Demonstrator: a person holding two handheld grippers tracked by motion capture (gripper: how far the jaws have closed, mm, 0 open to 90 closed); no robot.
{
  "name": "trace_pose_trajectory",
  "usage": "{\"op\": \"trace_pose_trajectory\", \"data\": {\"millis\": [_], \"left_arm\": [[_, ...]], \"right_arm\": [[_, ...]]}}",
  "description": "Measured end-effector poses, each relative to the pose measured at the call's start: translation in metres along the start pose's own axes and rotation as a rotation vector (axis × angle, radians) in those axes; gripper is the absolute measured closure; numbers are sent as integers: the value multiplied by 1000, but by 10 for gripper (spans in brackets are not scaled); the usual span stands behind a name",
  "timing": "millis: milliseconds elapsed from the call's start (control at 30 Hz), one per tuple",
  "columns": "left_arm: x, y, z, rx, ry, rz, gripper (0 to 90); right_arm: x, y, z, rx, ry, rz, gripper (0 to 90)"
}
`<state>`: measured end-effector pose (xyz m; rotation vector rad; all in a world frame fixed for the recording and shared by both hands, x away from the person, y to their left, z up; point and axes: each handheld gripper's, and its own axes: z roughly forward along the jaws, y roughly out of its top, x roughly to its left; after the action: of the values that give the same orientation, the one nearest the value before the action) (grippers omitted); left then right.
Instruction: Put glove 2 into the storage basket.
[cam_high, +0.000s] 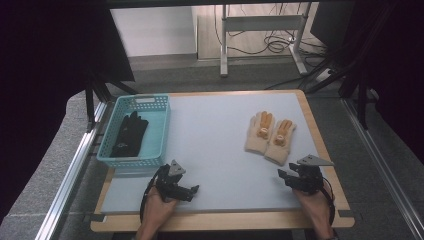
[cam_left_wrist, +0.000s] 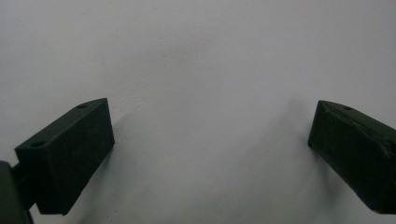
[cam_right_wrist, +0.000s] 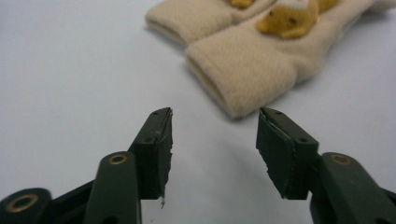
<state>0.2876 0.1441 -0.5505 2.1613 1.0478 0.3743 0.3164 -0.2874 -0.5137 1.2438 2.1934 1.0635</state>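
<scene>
Now | L gripper (cam_left_wrist: 210, 140) released | R gripper (cam_right_wrist: 215, 140) released | fuzzy beige gloves (cam_right_wrist: 261, 60) nr R | mesh plastic basket (cam_high: 159, 131)

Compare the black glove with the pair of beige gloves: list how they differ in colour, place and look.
The black glove is plain and dark; the beige gloves are pale, each with an orange figure on it. The black glove lies inside the teal basket at the table's left; the beige gloves lie side by side, touching, on the bare grey mat at the right, near the open right gripper. Both lie flat, and neither is held.
</scene>
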Motion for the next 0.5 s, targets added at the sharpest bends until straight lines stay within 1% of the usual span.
{"op": "trace_pose_trajectory", "data": {"millis": [67, 133, 167, 200, 333, 400, 500], "left_arm": [[0, 0, 0, 0, 0, 0, 6], [0, 0, 0, 0, 0, -1, 6], [0, 0, 0, 0, 0, -1, 6], [0, 0, 0, 1, 0, 0, 6], [0, 0, 0, 3, -1, 3, 6], [0, 0, 0, 3, -1, 3, 6], [0, 0, 0, 3, -1, 3, 6]], "right_arm": [[-1, 7, 0, 2, 4, -8, 482], [-4, 13, 1, 3, 10, -2, 490], [-4, 13, 1, 3, 10, -2, 490], [-7, 23, 6, 1, 26, 3, 494], [-11, 38, 17, 1, 33, 1, 480], [-13, 46, 23, -1, 32, -6, 456], [-13, 57, 33, -2, 18, -24, 434]]}}
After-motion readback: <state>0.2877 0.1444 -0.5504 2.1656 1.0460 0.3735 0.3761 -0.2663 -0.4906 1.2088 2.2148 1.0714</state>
